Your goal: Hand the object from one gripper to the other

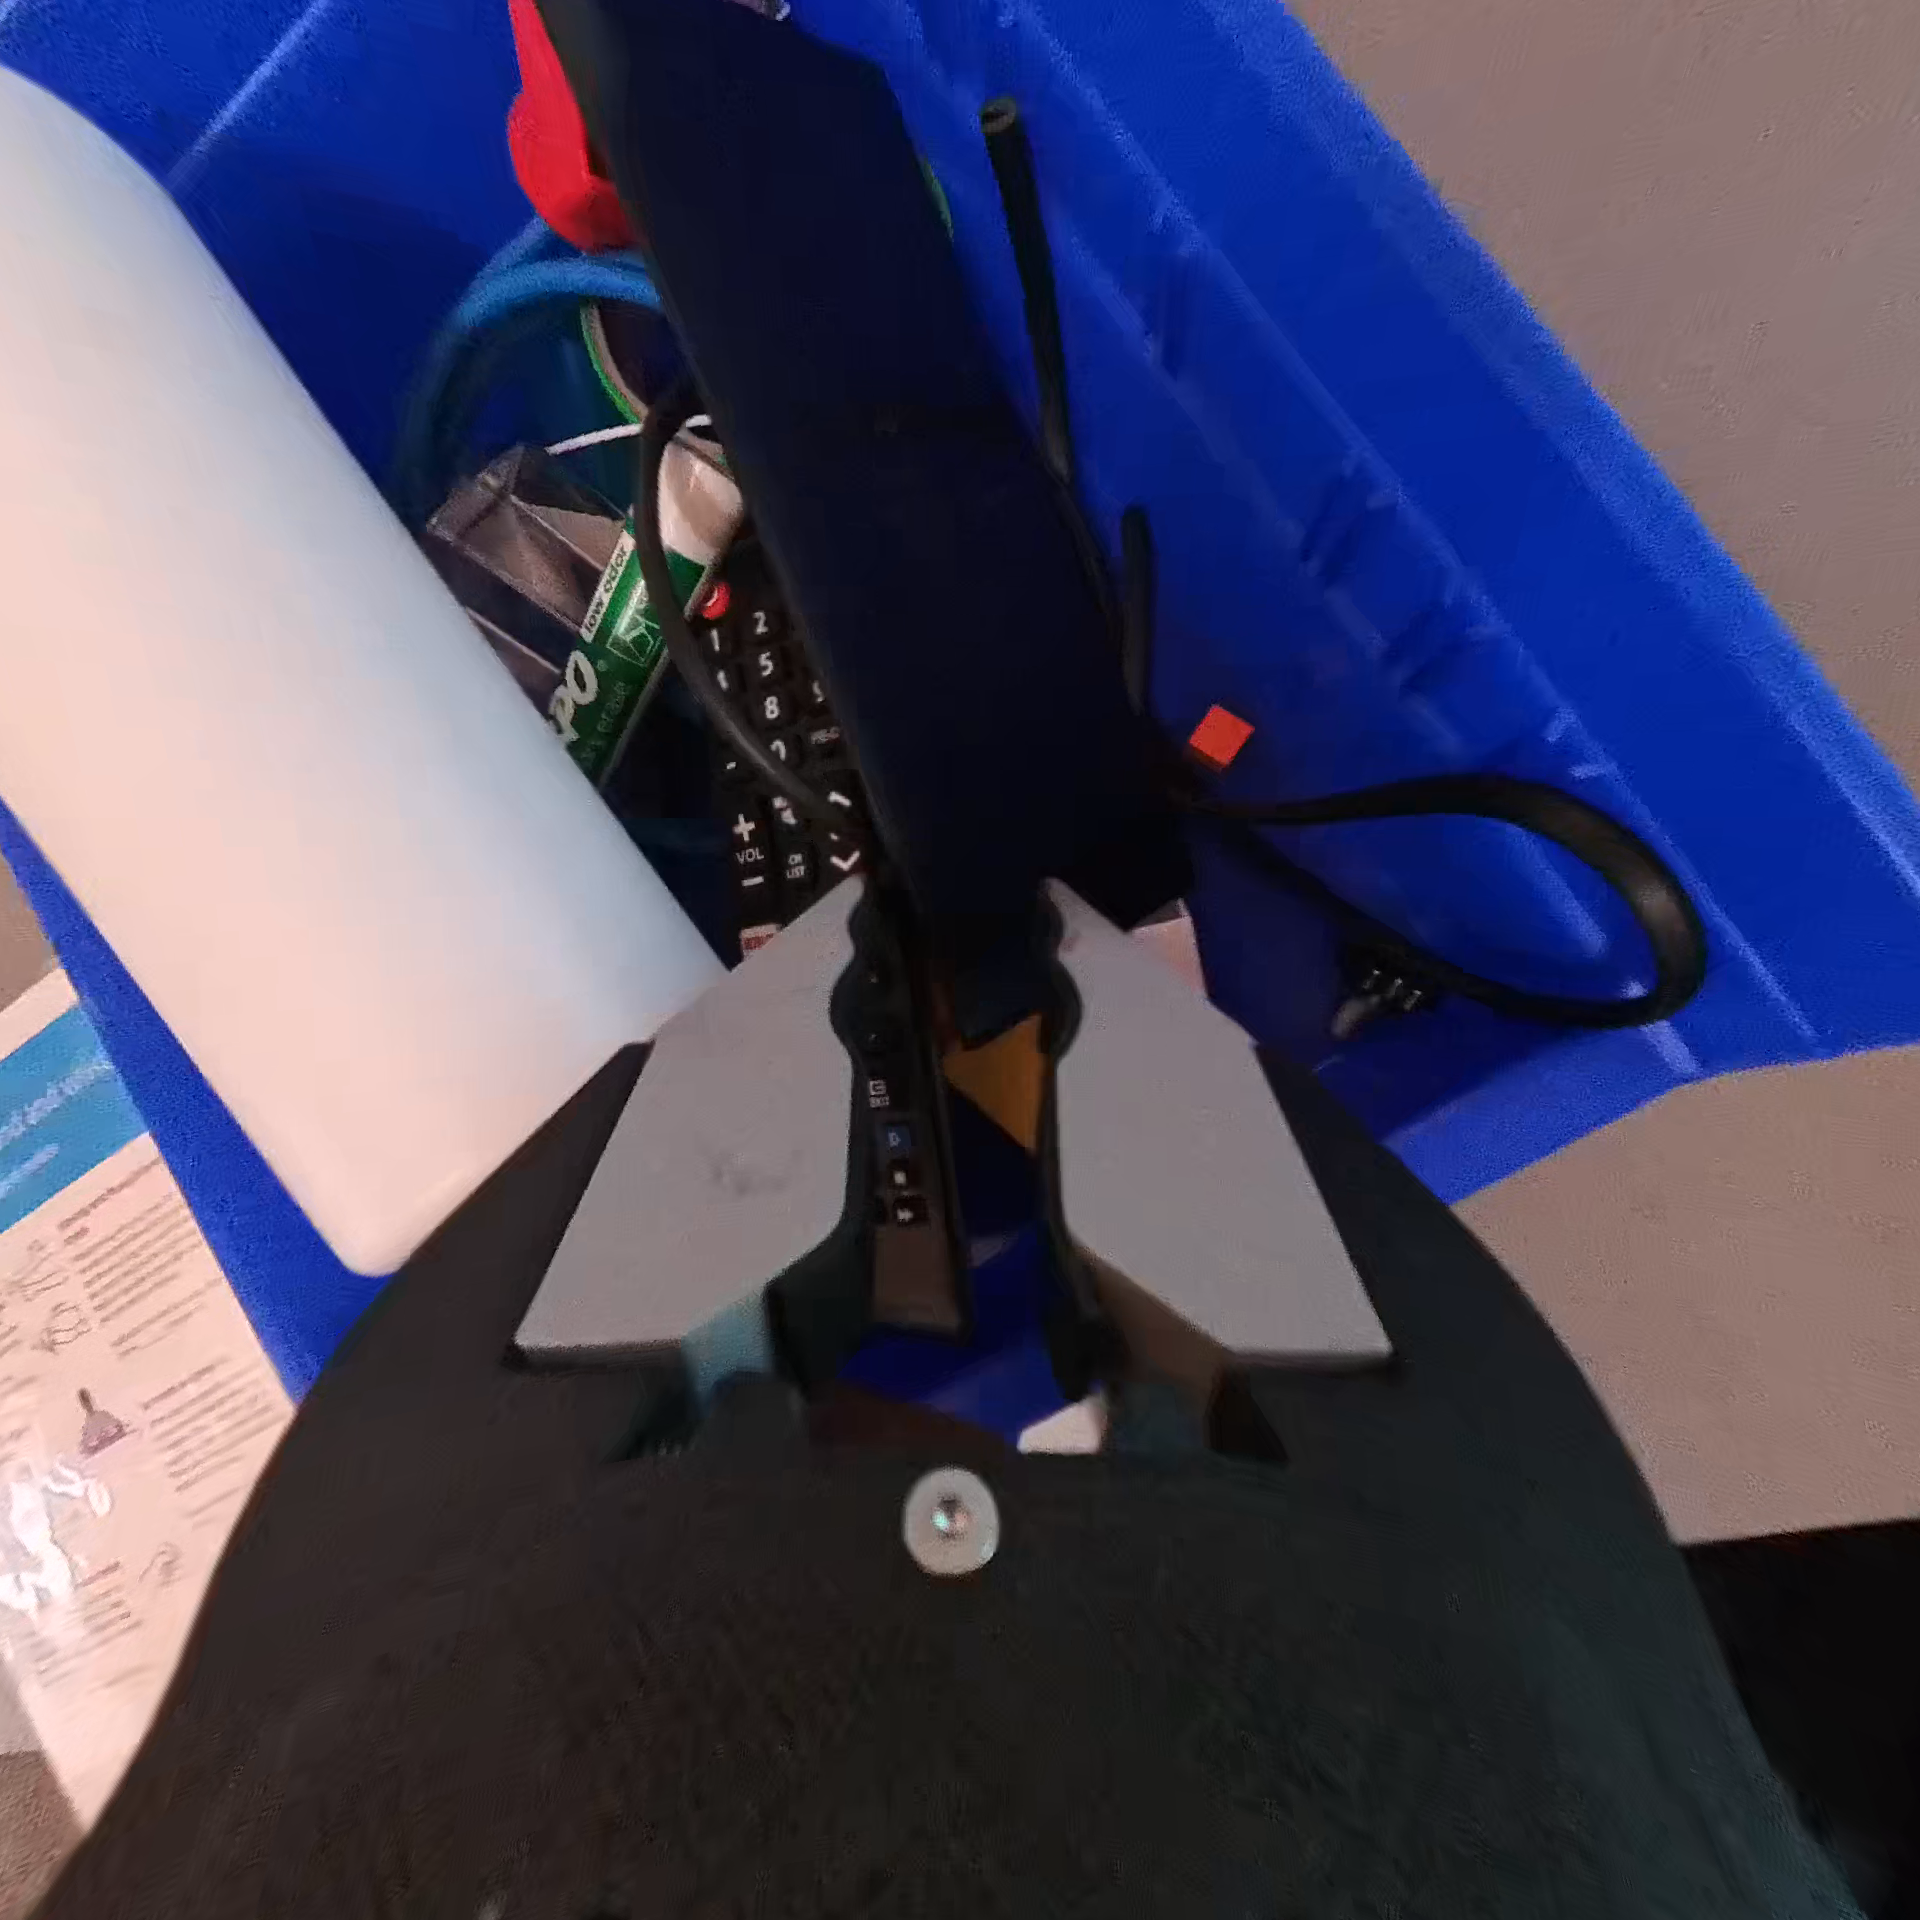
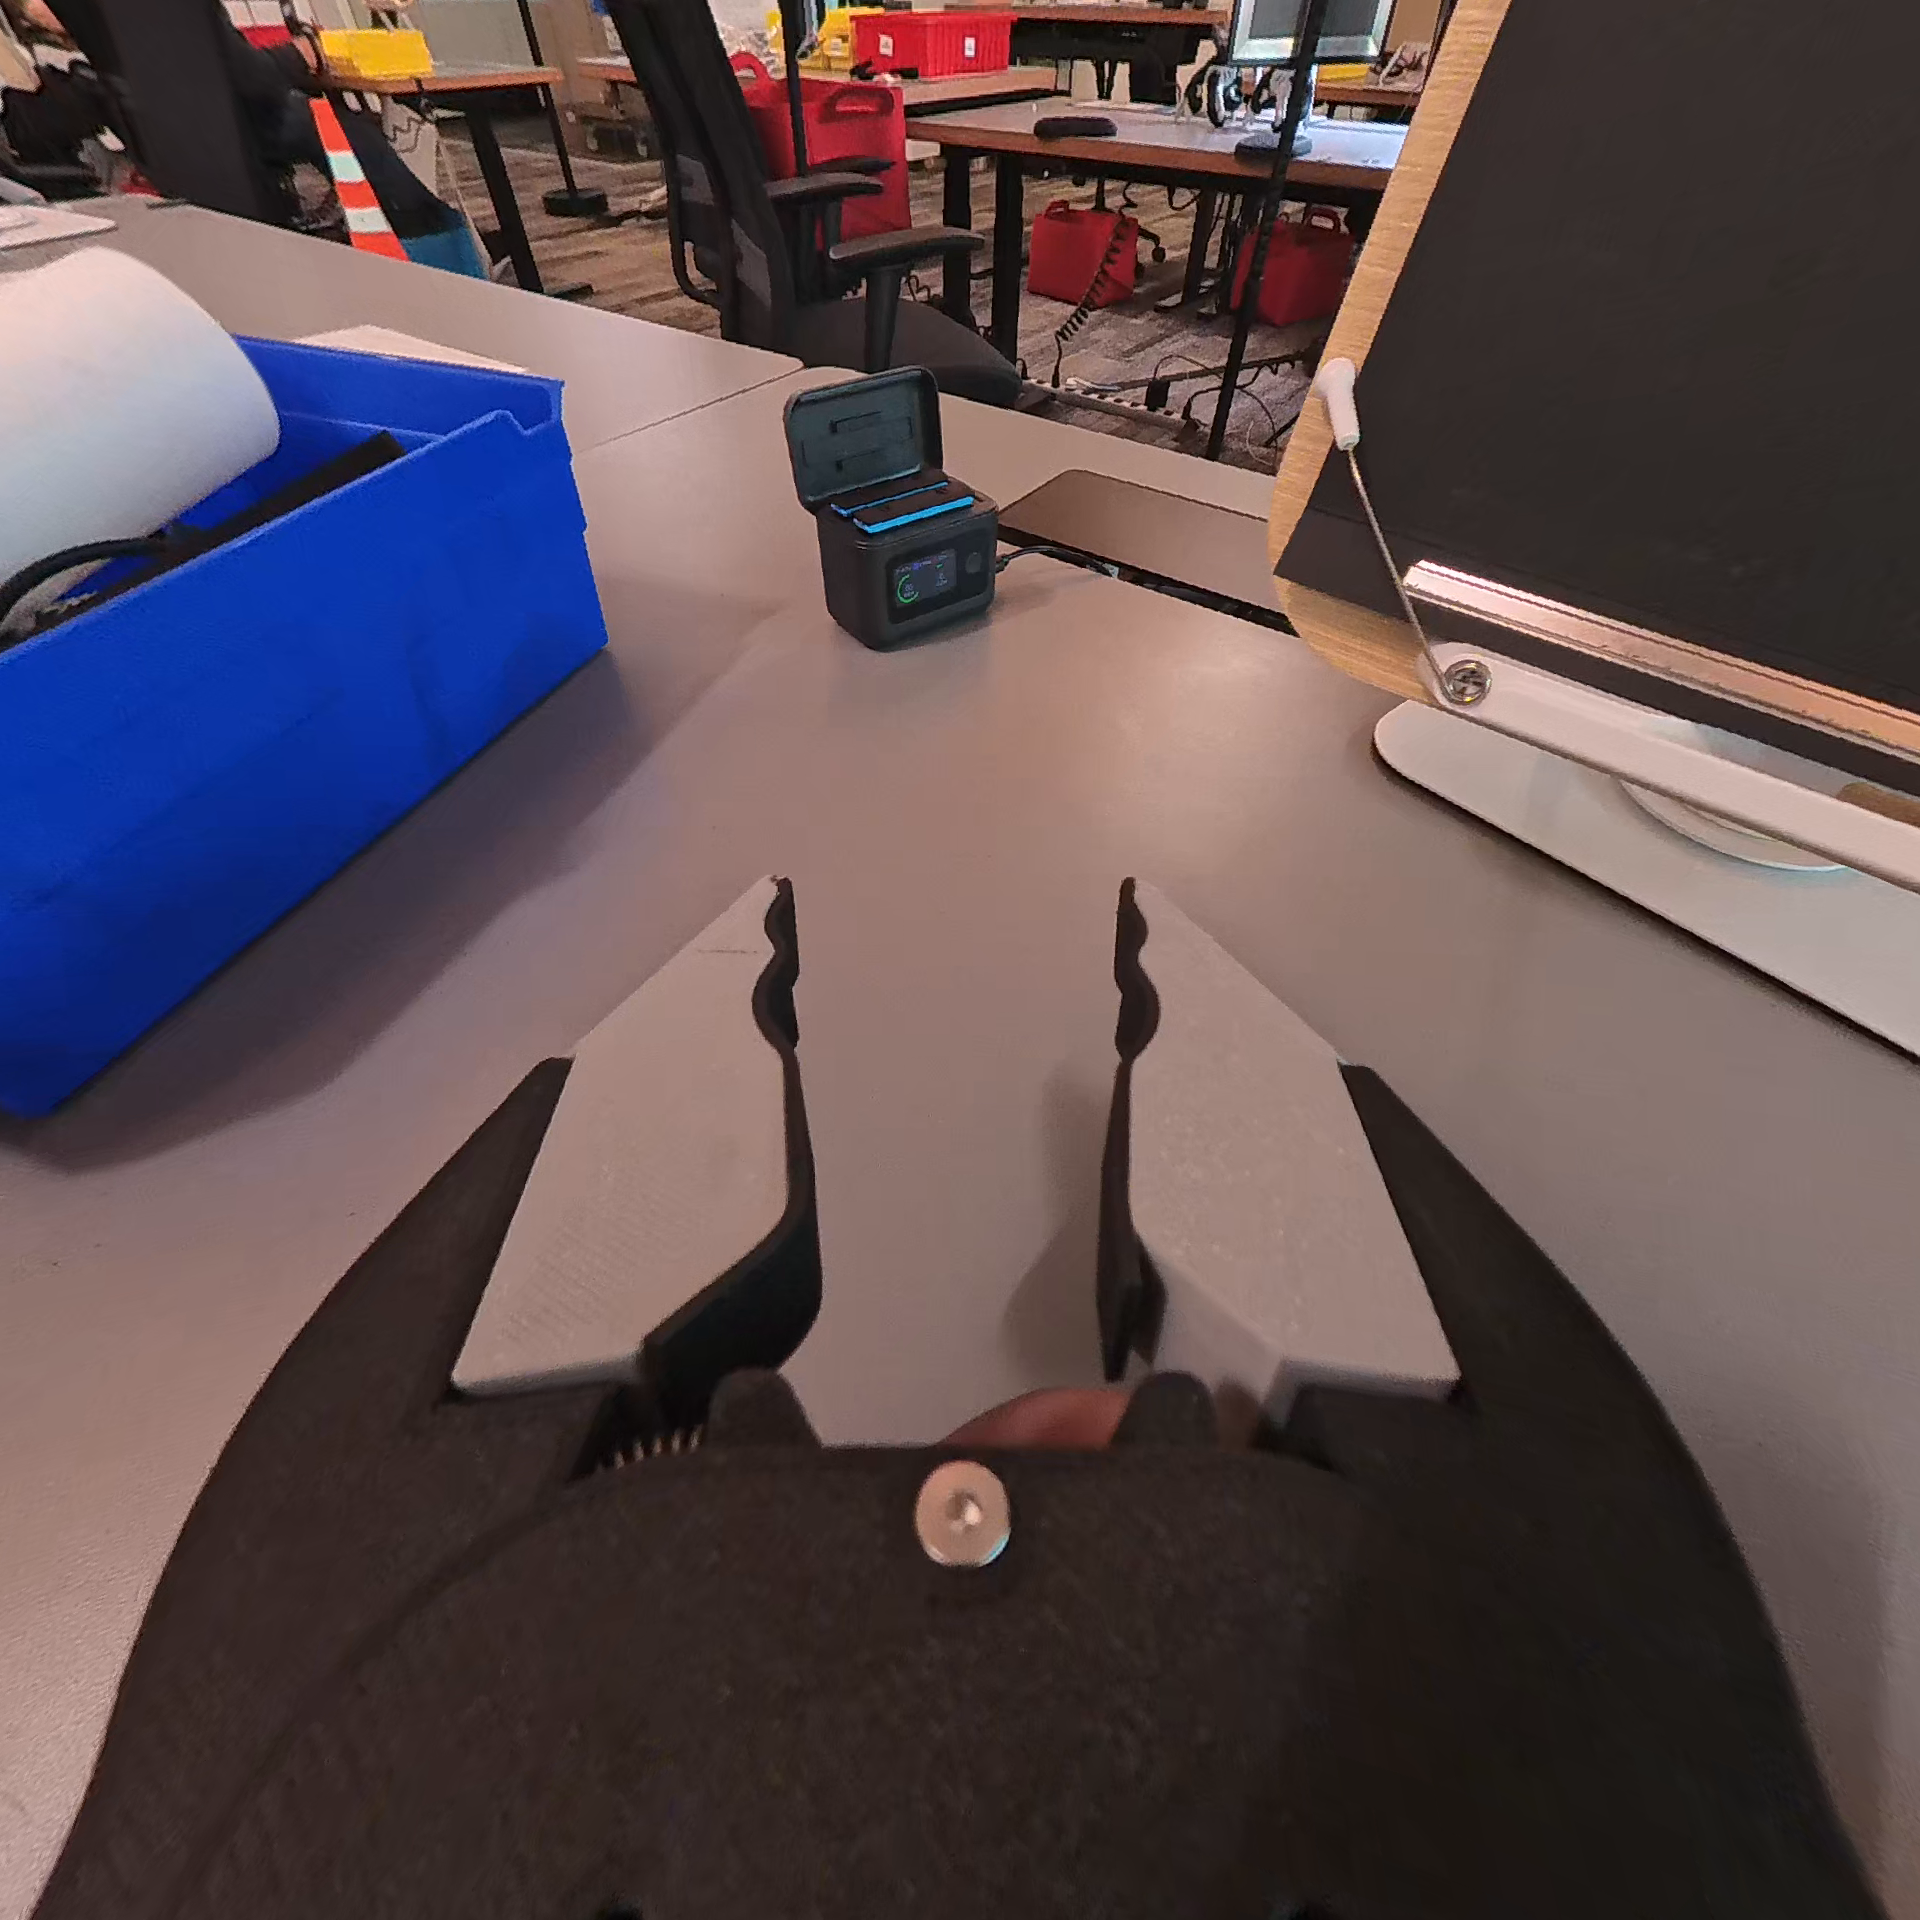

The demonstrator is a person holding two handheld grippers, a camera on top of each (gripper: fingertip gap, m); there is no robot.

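Blue bin [image 1: 1455, 520] crowds our left gripper [image 1: 956, 935], pinching a long black object [image 1: 883, 468] amid remote [image 1: 774, 748], cable [image 1: 1507, 831], white roll [image 1: 260, 675]; our right gripper [image 2: 956, 914] hangs spread above the grey worktop [image 2: 987, 748].

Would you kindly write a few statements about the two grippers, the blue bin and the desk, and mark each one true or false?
1. The left gripper is shut on a long black object over the blue bin. True.
2. The right gripper holds a green marker. False: its jaws stand apart with nothing between them, over the grey desk.
3. A remote control lies inside the bin. True.
4. The small black charging case on the desk has its lid closed. False: the lid stands open.
5. A large white roll lies across the bin. True.
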